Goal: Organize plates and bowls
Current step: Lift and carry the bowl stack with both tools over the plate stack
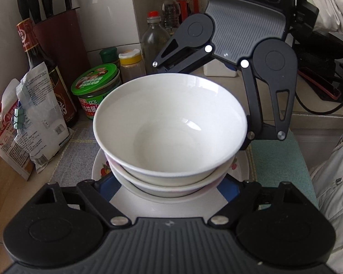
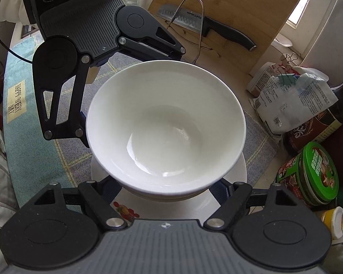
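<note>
Steadying the stack matters most: the white bowl [image 1: 170, 123] sits nested in a lower bowl [image 1: 169, 182] on the floral plate [image 1: 100, 167], centred on the checked mat [image 1: 80, 146]. Left of the bowl, the left gripper [image 2: 135, 68] stands spread wide around it; opposite it, the right gripper [image 1: 207, 91] is spread likewise. Neither visibly pinches anything, so any lift should grip low and evenly.

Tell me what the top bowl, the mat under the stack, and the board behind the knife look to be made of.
Top bowl: probably glazed ceramic, glossy white with sharp window reflections.
Mat: woven cloth, matte, with visible weave and checked lines.
Board: looks like bamboo or wood, tan with straight grain strips.
</note>
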